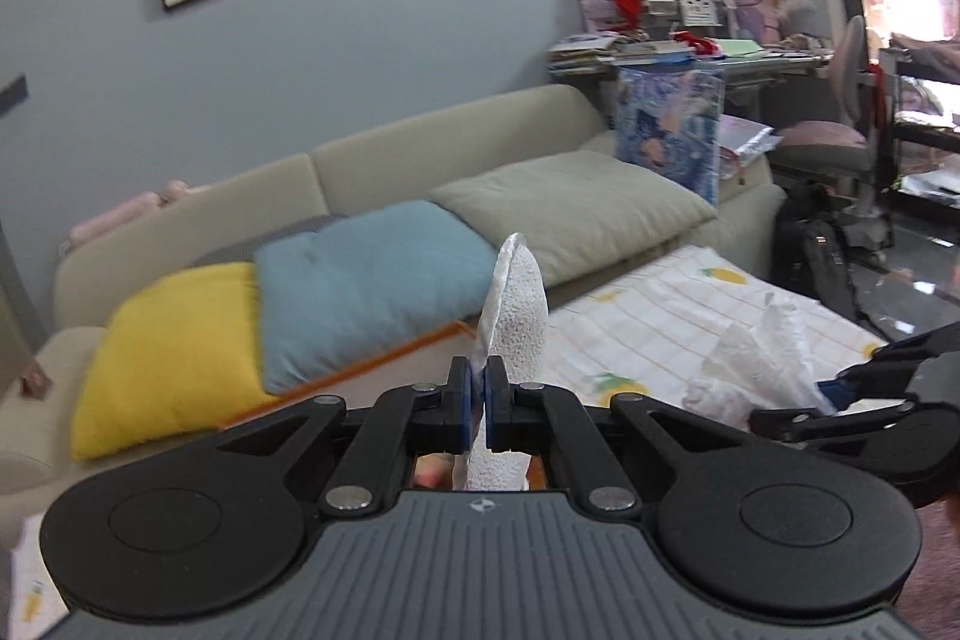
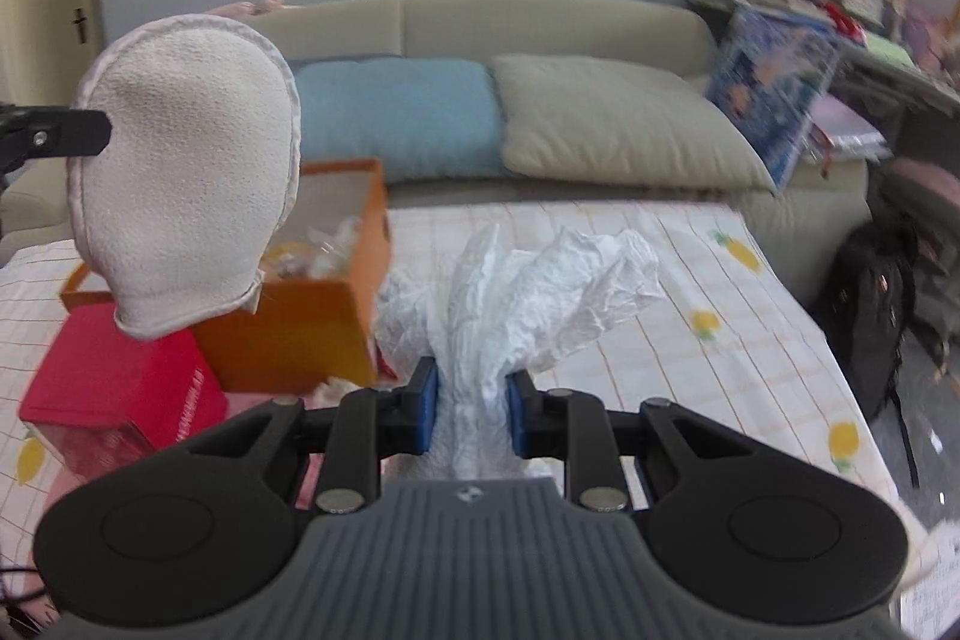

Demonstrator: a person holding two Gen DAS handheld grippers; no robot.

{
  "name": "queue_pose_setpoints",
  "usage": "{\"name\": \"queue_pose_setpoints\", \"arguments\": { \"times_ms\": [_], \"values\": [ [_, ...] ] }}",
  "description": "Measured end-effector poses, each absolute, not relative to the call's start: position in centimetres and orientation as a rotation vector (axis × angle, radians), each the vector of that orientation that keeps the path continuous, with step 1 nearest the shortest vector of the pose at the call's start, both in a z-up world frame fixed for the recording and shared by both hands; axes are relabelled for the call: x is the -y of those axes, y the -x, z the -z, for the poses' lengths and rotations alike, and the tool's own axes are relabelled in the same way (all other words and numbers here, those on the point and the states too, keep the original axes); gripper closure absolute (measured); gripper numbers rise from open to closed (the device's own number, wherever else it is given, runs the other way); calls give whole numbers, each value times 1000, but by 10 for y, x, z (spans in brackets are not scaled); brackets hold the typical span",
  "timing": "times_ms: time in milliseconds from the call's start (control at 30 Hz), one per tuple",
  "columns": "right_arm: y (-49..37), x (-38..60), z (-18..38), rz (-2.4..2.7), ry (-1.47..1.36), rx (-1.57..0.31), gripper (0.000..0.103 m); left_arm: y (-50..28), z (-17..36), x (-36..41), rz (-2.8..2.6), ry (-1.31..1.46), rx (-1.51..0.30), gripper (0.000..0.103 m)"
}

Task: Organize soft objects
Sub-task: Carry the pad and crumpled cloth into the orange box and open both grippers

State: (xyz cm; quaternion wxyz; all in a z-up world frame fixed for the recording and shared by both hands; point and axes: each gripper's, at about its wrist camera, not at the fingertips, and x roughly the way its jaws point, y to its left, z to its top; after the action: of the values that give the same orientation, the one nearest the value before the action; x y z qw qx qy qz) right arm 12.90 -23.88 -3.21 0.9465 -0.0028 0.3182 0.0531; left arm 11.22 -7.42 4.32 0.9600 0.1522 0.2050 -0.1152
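My left gripper is shut on a cream textured cloth mitt, held upright in the air. The mitt also shows in the right wrist view, hanging above the orange box, with the left gripper's tip at its left edge. My right gripper is shut on a crumpled white tissue wad above the table. The wad and the right gripper show at the right of the left wrist view, with the tissue sticking up.
An open orange box with clutter inside sits beside a red box on a table with a lemon-print cloth. Behind is a beige sofa with yellow, blue and grey-green cushions. A black backpack stands at the right.
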Motion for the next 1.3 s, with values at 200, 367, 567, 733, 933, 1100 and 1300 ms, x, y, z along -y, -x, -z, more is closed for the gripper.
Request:
{"name": "queue_pose_setpoints", "arguments": {
  "times_ms": [200,367,567,733,933,1100,1300],
  "values": [
    [-150,205,2,-209,41,-576,81,-133,-52,54,157,-374,-380,99],
    [-179,176,-17,-297,71,-537,81,-155,-51,46,114,-439,-357,99],
    [-223,145,-16,-352,115,-570,80,-179,-43,42,116,-487,-350,99],
    [-265,122,-1,-385,130,-659,79,-208,-14,29,144,-440,-466,99],
    [-303,108,32,-413,109,-836,78,-226,17,15,185,-386,-600,99],
    [-330,106,52,-412,85,-949,73,-235,35,7,226,-355,-688,99],
    [-346,101,65,-411,119,-1019,72,-252,53,-2,226,-315,-791,99]
  ]
}}
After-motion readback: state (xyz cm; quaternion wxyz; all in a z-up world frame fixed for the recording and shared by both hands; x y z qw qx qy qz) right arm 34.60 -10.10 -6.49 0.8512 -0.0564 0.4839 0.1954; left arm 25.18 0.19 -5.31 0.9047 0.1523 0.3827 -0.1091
